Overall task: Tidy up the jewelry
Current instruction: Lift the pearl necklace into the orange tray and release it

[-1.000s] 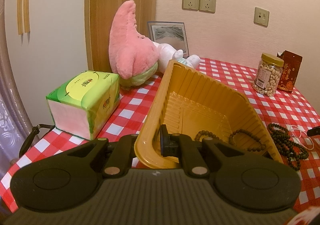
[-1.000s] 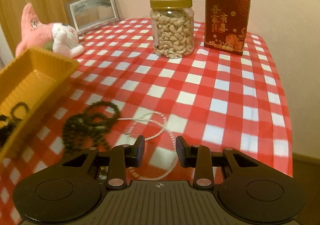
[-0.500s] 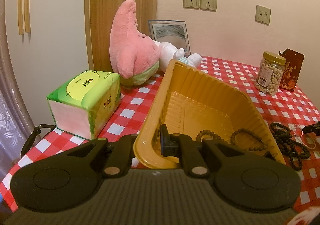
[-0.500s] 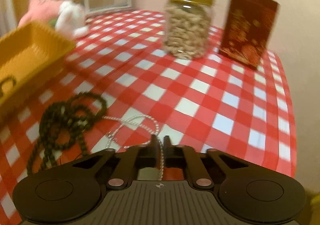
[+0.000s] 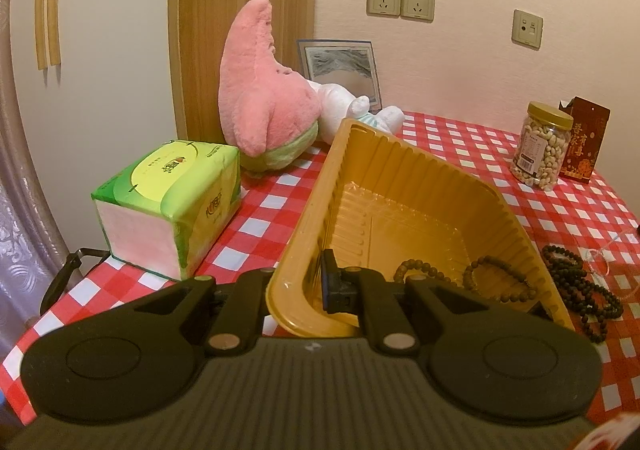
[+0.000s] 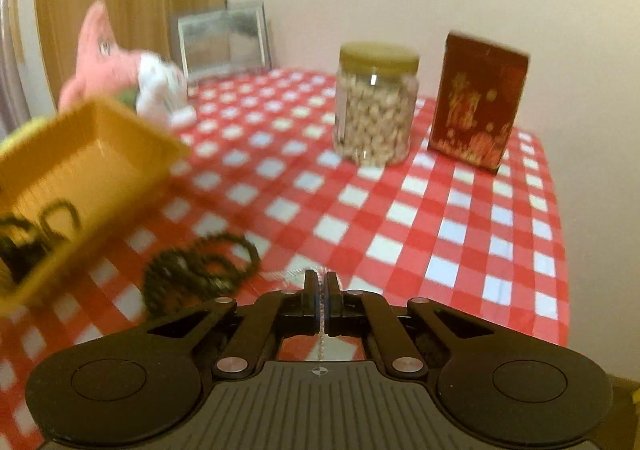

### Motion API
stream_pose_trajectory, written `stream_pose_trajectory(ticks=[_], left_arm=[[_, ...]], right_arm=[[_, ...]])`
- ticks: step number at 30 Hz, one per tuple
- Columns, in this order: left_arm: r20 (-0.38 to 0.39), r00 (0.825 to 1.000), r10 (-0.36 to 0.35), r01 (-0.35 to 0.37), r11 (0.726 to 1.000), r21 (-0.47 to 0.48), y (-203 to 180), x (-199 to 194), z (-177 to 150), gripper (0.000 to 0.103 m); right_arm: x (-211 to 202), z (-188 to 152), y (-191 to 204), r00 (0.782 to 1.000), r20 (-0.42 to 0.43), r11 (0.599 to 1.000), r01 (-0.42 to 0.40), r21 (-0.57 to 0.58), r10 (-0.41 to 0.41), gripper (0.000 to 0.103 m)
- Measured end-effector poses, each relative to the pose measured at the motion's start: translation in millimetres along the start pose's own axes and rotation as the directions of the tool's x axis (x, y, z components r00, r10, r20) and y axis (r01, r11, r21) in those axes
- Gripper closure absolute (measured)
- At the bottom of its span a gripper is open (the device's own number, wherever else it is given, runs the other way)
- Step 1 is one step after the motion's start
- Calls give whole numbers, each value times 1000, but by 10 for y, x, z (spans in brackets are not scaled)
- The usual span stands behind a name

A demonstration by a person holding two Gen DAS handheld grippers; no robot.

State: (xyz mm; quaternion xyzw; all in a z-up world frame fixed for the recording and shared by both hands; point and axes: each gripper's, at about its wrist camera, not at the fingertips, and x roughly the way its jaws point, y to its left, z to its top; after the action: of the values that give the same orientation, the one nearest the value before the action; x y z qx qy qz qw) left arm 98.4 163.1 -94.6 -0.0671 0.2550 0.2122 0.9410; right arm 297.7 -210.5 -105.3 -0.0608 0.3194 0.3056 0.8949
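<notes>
1. the pale bead chain (image 6: 322,334) sat pinched between the pressed-together jaws of the right gripper (image 6: 321,284), its free end trailing onto the checked cloth (image 6: 440,218) just ahead of the fingertips; in the left view only a thin loop of it (image 5: 600,266) showed near the right edge
2. a second earlier those jaws had stood spread above the chain; half a second earlier they had closed on it, and now the view had swung and blurred, so i judged the lift toward the tray had begun
3. that meant one more piece was in hand, while the dark bead necklace (image 6: 200,270) lay heaped on the cloth just beside the yellow tray (image 5: 440,178)
4. two brown bead bracelets (image 5: 468,276) already rested low inside the tray
5. the left gripper (image 5: 298,286) clamped the tray's near rim, one finger inside and one outside, holding it tipped as in the earlier frames, open toward the right side
6. the right gripper pointed low across the table, level with the cloth, toward the nut jar (image 6: 376,106) and red box (image 6: 476,102)
</notes>
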Motion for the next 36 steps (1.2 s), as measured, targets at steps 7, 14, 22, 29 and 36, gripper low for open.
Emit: stream_pose_trajectory(ticks=[7,14,22,29,36], left_arm=[[3,1000,-5,5,1000,9,-14,19,10,94],[4,1000,-10,10,1000,16,-10,32,13,94],[7,1000,-15,15,1000,25,-21,25,13,94],[7,1000,-22,22,999,26,-22,23,9,94],[3,999,-33,33,999,21,-5,13,6,95]], right_arm=[[-579,293,120,994,109,1000,-16,16,14,101],[-954,549,238,986,162,999,-35,29,30,101],[-1244,817,514,976,202,996,-87,19,81,101],[-1298,1098,915,949,246,980,-194,-35,196,101],[-1023,1345,1457,906,283,949,-308,-68,315,101]])
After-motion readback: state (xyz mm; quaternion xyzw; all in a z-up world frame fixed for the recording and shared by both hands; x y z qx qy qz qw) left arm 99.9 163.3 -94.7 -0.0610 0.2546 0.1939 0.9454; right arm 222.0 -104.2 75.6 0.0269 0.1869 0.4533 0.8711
